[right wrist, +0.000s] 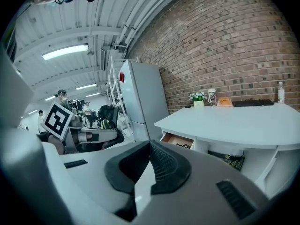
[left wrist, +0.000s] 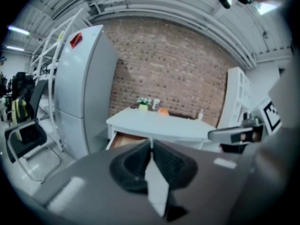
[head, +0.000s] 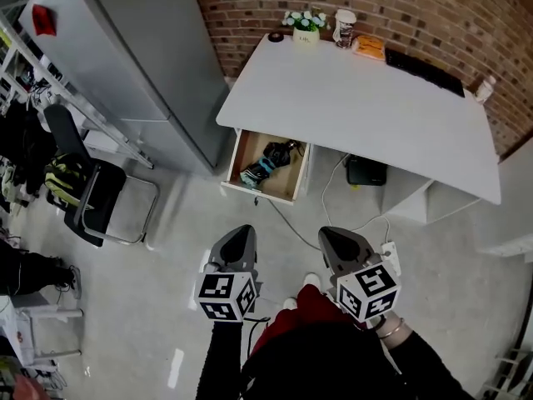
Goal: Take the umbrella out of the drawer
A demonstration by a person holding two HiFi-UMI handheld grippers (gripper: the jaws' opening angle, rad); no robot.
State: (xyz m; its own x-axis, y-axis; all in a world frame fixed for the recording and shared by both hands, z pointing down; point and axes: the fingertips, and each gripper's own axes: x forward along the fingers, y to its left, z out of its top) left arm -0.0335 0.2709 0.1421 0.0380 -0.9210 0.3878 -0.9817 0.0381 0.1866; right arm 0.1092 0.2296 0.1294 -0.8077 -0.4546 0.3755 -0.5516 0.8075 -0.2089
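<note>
The white table's drawer [head: 260, 192] stands pulled open at its front left. Inside lie dark things: a black bundle [head: 280, 152] and a black-and-teal piece [head: 256, 173]; I cannot tell which is the umbrella. Both grippers hang over the floor well short of the drawer, pointing toward it. My left gripper [head: 242, 233] is shut and empty, its pads meeting at the tip [left wrist: 151, 143]. To its right my right gripper [head: 331, 237] is also shut with nothing between its pads [right wrist: 150, 143]. The open drawer [left wrist: 124, 138] [right wrist: 178, 140] shows small ahead in both gripper views.
A tall grey fridge [head: 141, 65] stands left of the table [head: 358, 107], a black chair [head: 96, 194] further left. On the table's far edge sit a flowerpot [head: 306, 23], cup [head: 344, 25], orange item [head: 369, 48] and keyboard [head: 425, 69]. Cables [head: 287, 219] and a power strip [head: 390, 258] lie on the floor.
</note>
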